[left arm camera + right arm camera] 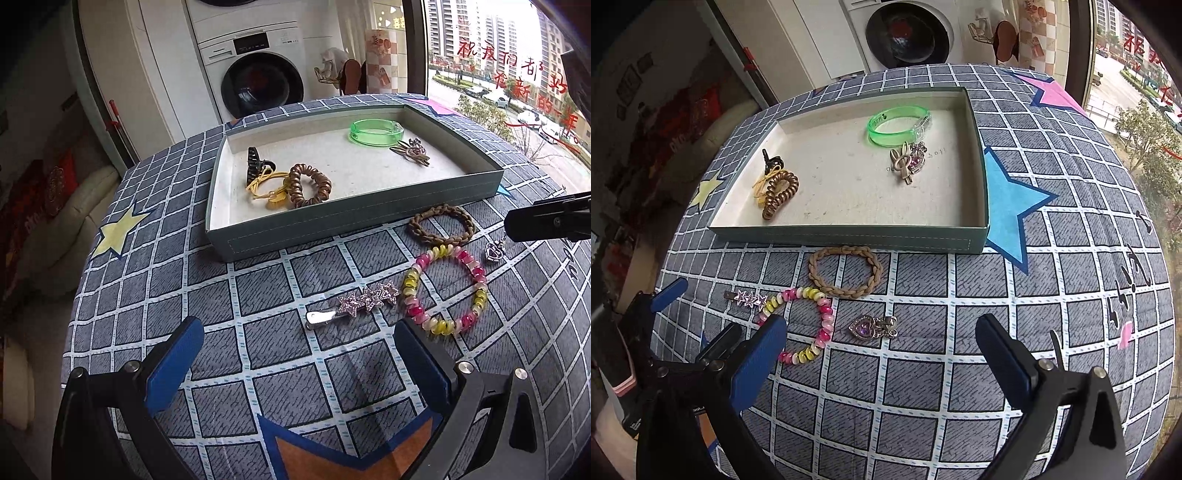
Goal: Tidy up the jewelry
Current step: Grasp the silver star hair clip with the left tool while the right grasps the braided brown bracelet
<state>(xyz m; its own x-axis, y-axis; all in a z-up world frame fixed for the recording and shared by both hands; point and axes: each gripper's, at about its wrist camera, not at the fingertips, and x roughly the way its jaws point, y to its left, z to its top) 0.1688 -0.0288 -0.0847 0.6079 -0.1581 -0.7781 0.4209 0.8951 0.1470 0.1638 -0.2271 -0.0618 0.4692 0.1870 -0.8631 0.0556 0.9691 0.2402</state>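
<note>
Both grippers empty, fingers apart: left gripper [295, 354] low over the star clip [354, 301], right gripper [881, 347] near the heart pendant [873, 326]. Also loose on the table [997, 295]: bead bracelet [812, 325], braided band [846, 271]. Tray [849, 236] holds green bangle [897, 123], rabbit clip [905, 162], coil tie [779, 195], claw clip [255, 162].

Tabletop [1052, 280] under grey checked cloth with stars. Directly on it: shallow tray [849, 238]; braided tan band [846, 291], pink-yellow coil bracelet [825, 321], star clip [365, 299], heart pendant [866, 326].
</note>
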